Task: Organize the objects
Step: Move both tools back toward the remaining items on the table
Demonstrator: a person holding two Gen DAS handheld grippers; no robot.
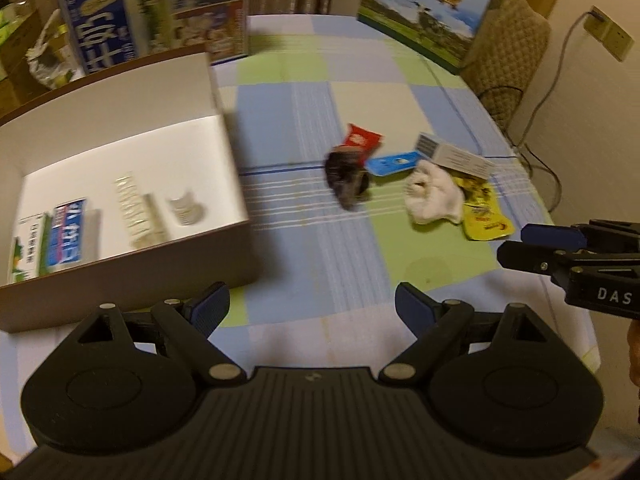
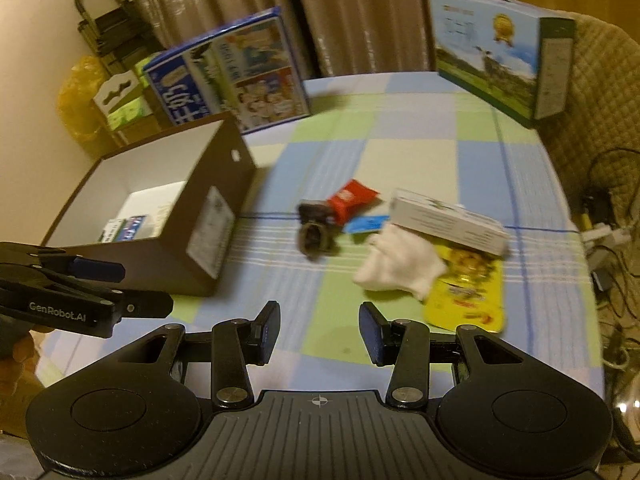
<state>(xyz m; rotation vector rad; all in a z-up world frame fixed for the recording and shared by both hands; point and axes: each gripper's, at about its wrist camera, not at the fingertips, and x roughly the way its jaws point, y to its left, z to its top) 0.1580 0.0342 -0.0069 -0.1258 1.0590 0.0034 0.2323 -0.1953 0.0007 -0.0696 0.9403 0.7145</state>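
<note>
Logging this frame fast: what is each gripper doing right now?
Left gripper: open, holding nothing.
Right gripper: open, holding nothing.

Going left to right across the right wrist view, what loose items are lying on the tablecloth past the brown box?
Dark crumpled item → red packet → blue card → white cloth → yellow pouch. The white carton lies over the pouch's far end, so its place in the order is unclear.

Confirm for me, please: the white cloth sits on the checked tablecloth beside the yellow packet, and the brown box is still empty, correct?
Not quite: the brown box is not empty. The left wrist view shows a blue-and-white carton and other small items inside. The white cloth does lie beside the yellow packet.
</note>
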